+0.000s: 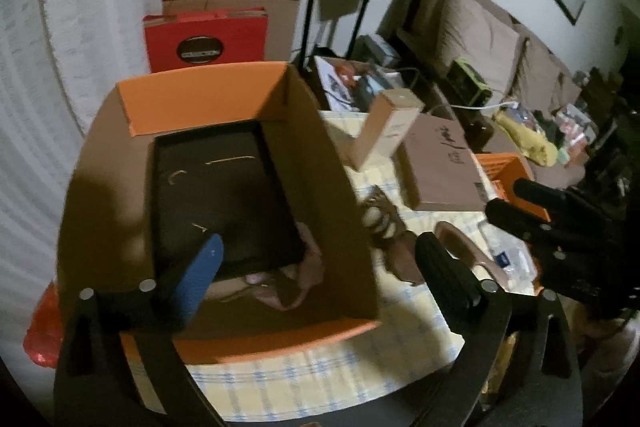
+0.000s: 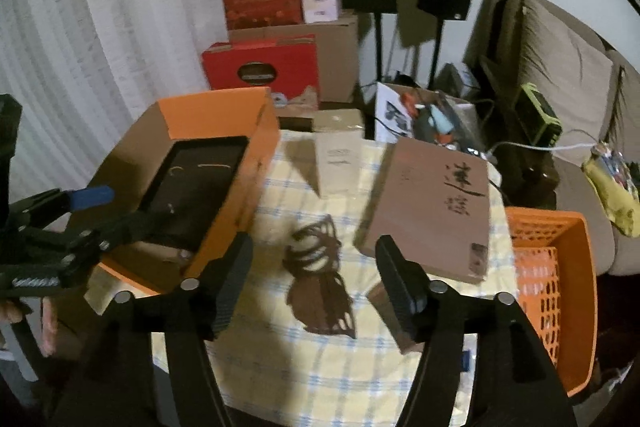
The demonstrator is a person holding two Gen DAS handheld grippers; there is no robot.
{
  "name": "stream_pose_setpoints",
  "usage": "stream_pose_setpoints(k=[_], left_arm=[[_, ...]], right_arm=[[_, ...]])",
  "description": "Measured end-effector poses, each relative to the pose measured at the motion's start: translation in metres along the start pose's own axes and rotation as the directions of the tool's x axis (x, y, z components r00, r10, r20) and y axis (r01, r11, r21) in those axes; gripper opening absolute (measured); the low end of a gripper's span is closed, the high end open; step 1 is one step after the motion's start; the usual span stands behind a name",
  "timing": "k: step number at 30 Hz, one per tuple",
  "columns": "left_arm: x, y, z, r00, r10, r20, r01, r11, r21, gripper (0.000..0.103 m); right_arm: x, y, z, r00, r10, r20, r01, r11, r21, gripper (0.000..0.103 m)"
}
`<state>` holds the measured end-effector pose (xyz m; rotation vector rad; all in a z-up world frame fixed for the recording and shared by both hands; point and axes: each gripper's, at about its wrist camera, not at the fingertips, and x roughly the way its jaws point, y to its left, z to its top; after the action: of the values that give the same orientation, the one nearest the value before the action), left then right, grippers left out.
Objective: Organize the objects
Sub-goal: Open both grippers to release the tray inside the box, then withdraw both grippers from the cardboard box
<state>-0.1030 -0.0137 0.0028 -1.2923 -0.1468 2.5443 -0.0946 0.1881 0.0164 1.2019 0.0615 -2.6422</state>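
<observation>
Left hand-held gripper [image 1: 320, 259]: jaws apart, empty, above the open cardboard box [image 1: 316, 155], in which a black case [image 1: 224, 195] lies. Right hand-held gripper [image 2: 314, 277]: jaws apart, empty, above the brown butterfly ornament [image 2: 320, 275] on the checked counter [image 2: 320, 367]. Orange basket [image 2: 560, 267] at right.

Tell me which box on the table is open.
The orange box, at the table's left. Its top is open, with a black case lying inside. The flat brown box and the small upright carton are closed.
</observation>
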Motion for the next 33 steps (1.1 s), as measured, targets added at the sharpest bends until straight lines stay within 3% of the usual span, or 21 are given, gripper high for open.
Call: stream_pose_setpoints(k=[8, 10, 19, 27, 33], left_arm=[[0.005, -0.026, -0.014, 1.0, -0.015, -0.011, 0.015, 0.999, 0.039, 0.099], [0.007, -0.031, -0.017, 1.0, -0.009, -0.009, 0.009, 0.999, 0.048, 0.103], [0.014, -0.039, -0.027, 1.0, 0.025, -0.002, -0.025, 0.998, 0.057, 0.103], [-0.005, -0.028, -0.052, 0.997, 0.031, 0.071, -0.031, 1.0, 0.001, 0.103], [-0.013, -0.016, -0.068, 0.997, 0.03, 0.068, -0.028, 0.999, -0.037, 0.103]], right_arm=[[0.017, -0.018, -0.027, 0.997, -0.059, -0.047, 0.058, 0.998, -0.005, 0.074], [0.026, -0.02, -0.036, 0.996, -0.052, -0.072, 0.052, 0.999, -0.006, 0.075], [0.042, -0.025, -0.057, 0.993, -0.046, -0.112, 0.047, 0.999, 0.014, 0.084], [0.043, -0.029, -0.062, 0.994, -0.053, -0.1, 0.055, 0.998, 0.013, 0.087], [0.059, -0.021, -0.069, 0.995, -0.02, -0.099, 0.019, 1.0, -0.014, 0.087]])
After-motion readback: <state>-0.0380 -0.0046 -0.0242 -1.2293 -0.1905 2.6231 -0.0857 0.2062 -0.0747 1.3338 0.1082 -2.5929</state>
